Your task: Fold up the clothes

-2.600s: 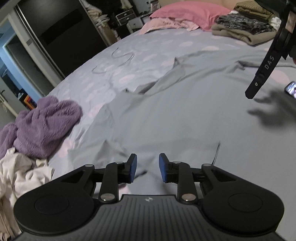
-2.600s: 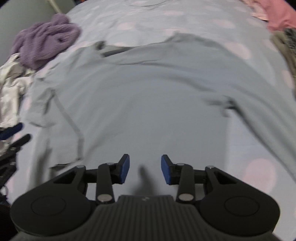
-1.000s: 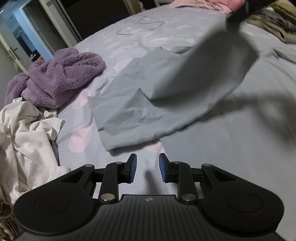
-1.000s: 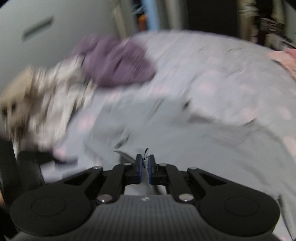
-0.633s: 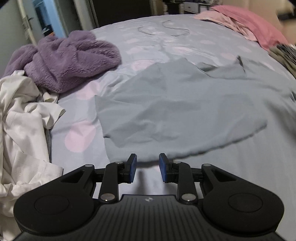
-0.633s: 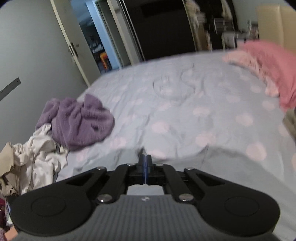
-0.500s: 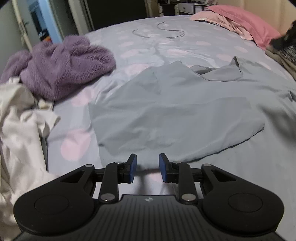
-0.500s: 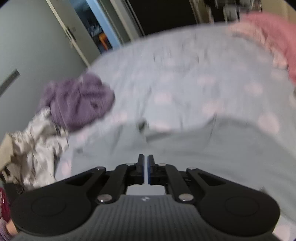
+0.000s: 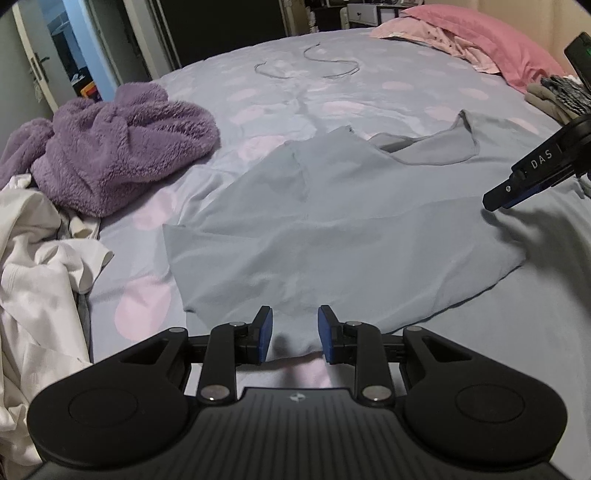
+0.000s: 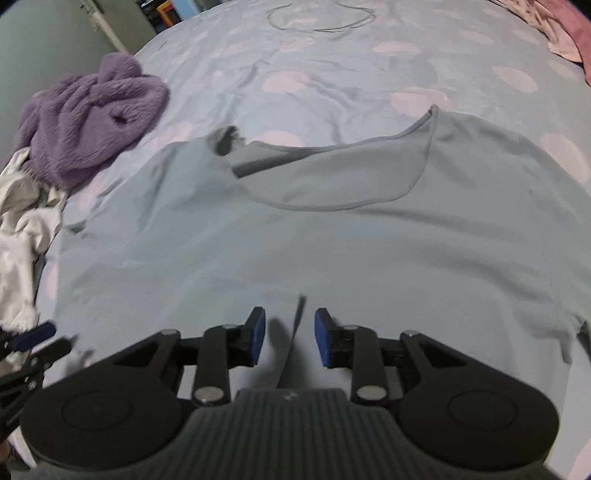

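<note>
A grey shirt [image 9: 332, 229] lies spread on the bed [image 9: 332, 92], whose cover is pale lilac with pink dots. One side of the shirt is folded over onto its body, and the folded flap ends in a curved edge toward the near side of the bed. The neckline [image 10: 332, 173] points toward the far side.

The left gripper [image 9: 293, 328] hovers just above the near hem of the folded flap, jaws apart, holding nothing. The right gripper [image 10: 289, 334] is also spread wide and empty, poised low over the middle of the shirt beside a thin dark crease or edge in the fabric. In the left wrist view the right gripper's fingers [image 9: 532, 177] reach in from the right edge, just above the shirt.

A purple fleece [image 9: 110, 147] is heaped near the bed's left edge, apart from the shirt, and a rumpled white garment [image 9: 37, 266] lies at the near left corner, touching the fleece. A pink pillow [image 9: 491, 33] and a pink garment [image 9: 424, 33] rest at the far right corner, with a stack of folded clothes [image 9: 554, 99] by the right edge. Thin wire hangers [image 9: 310, 66] lie on the far part of the bed.
</note>
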Available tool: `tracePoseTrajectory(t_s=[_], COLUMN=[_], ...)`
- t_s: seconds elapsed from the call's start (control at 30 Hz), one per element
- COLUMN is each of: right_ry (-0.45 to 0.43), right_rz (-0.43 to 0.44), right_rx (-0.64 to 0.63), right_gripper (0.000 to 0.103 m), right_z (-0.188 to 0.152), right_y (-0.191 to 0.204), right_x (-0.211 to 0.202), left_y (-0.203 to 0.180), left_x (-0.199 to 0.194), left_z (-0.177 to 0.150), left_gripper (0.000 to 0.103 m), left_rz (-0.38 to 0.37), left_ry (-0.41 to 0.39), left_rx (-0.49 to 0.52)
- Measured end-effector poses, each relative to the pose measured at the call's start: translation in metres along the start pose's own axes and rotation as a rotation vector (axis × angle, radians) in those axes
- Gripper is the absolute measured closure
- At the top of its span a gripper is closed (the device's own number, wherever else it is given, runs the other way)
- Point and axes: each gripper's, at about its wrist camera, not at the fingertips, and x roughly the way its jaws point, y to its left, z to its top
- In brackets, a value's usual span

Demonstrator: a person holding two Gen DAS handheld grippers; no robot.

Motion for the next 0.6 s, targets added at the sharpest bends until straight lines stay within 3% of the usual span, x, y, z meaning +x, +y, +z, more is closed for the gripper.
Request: tracePoseTrajectory(t_s=[0.1, 0.2, 0.4, 0.6], right_ry=[-0.004, -0.014, -0.12, -0.334], right_rz=[0.021, 0.008, 0.044, 0.078], right_rx=[0.015, -0.022, -0.044, -0.032], right_gripper=[0.071, 0.099, 0.1, 0.1], right_z=[0.003, 0.001, 0.015, 0.039], right_y=[0.001, 0.011, 0.028, 0.036], right_x=[0.01, 0.012, -0.034, -0.11], left_y=[0.004, 0.008, 0.015, 0.014], left_x=[0.004, 0.006, 0.007, 0.009], left_z=[-0.001, -0.002, -0.006, -0.009], left_gripper=[0.078, 0.078, 0.078, 0.078], left_rz=[0.009, 0.023, 0.018, 0.021], left_ry=[0.015, 0.025, 0.019, 0.033], left_rx=[-0.017, -0.025, -0.047, -0.044])
